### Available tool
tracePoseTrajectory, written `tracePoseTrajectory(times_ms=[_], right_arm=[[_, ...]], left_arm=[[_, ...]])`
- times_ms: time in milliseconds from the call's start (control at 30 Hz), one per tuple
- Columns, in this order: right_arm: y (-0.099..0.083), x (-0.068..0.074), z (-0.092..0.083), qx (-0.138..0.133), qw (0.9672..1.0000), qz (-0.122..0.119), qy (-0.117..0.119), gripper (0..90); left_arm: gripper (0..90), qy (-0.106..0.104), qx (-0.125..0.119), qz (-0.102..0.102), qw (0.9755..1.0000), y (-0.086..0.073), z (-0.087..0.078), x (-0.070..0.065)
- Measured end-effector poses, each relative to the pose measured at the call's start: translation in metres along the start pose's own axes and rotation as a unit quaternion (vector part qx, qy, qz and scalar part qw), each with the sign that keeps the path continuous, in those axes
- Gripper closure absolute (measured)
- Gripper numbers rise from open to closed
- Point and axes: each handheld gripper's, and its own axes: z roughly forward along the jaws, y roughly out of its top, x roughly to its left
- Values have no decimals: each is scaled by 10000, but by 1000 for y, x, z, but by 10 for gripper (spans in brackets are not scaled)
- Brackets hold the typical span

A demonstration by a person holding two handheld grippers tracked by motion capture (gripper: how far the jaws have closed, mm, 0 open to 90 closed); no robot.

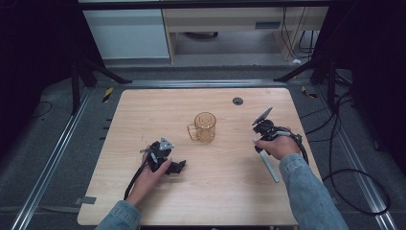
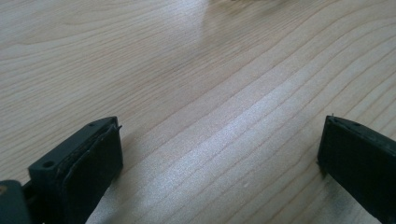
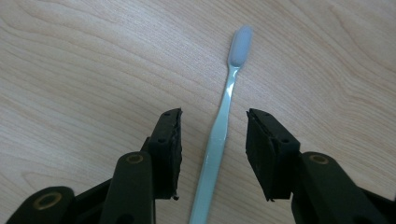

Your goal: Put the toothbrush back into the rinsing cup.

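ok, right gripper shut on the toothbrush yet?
Not yet. The right gripper is open: the toothbrush lies flat on the table between its jaws, a gap on each side.

table [image 1: 225,191]: pale wood, fine grain, smooth with a soft sheen | toothbrush [image 3: 219,135]: glossy pale-green plastic handle, matt whitish head | mug [image 1: 205,127]: clear amber plastic or glass, shiny | right gripper [image 3: 214,149]: matt black plastic, rough pads | sleeve [image 1: 311,196]: blue denim cloth
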Motion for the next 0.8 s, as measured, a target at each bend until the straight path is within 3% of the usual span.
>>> tracePoseTrajectory(times_ms=[300, 433, 800], right_arm=[[3, -4, 18, 298, 9993, 201, 138, 577], [3, -10, 24, 440, 9980, 399, 220, 581], [7, -11, 35, 604, 9966, 502, 262, 565]], left_arm=[[0, 6, -1, -9, 10000, 0, 0, 0], [0, 8, -3, -7, 10000, 0, 0, 0], [0, 7, -3, -6, 10000, 0, 0, 0]])
